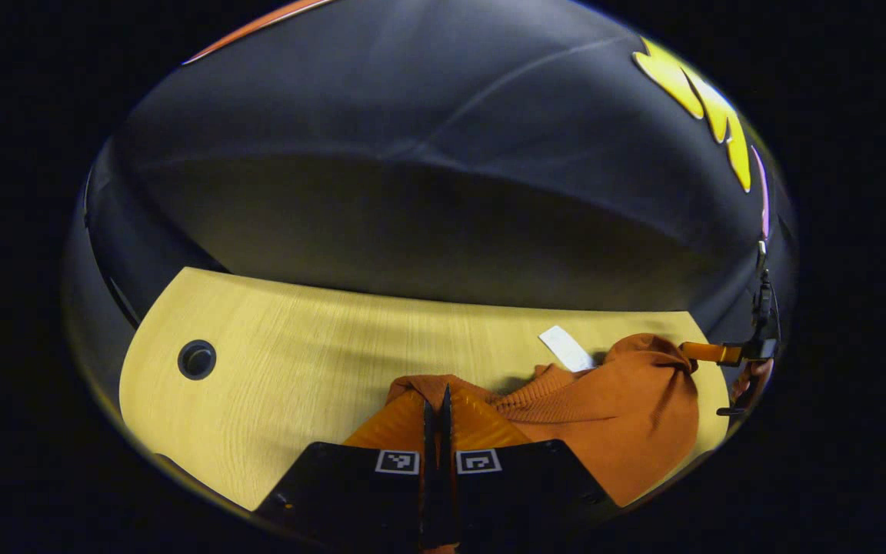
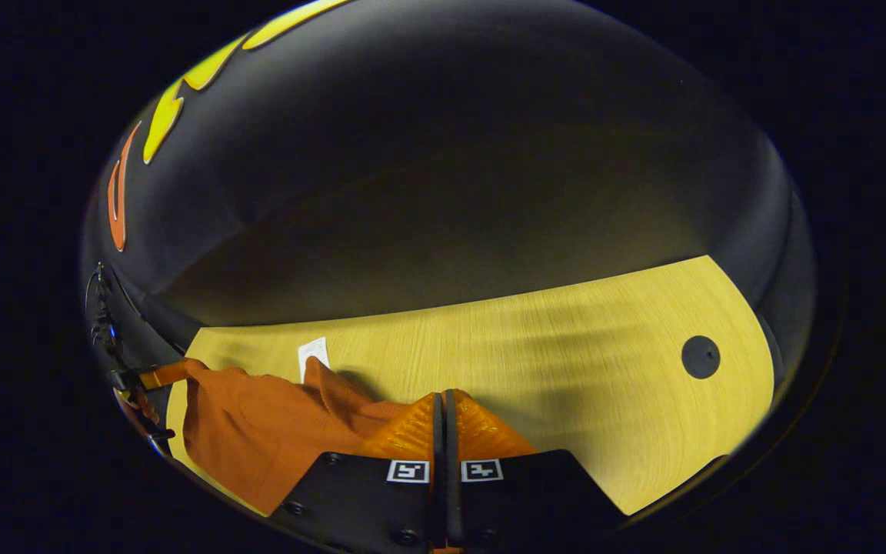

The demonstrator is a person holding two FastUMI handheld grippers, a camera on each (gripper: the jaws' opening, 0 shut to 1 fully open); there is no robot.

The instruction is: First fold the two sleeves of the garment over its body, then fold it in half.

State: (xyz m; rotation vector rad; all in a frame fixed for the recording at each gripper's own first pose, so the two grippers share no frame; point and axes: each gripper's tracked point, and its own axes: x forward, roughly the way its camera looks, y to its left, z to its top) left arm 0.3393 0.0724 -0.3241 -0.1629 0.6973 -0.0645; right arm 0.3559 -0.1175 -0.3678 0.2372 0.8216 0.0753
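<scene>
Rust-orange knit garment [image 1: 620, 415] lies lengthwise along the pale wooden desk [image 1: 297, 362], bunched between both grippers' fingers; left gripper [image 1: 437, 408] and right gripper [image 2: 443, 412] each pinch its fabric.

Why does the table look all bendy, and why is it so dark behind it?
Left gripper view: the fisheye lens curves the wooden table; the cloth wall behind sits in dim shadow, and the orange garment looks sharp. Right gripper view: same curving; soft shadow bands cross the table, and the tool is sharp and brightly lit.

Table [image 1: 297, 338] free past garment [image 1: 627, 408]; only grommet hole [image 1: 197, 359], paper slip [image 1: 566, 348].
</scene>
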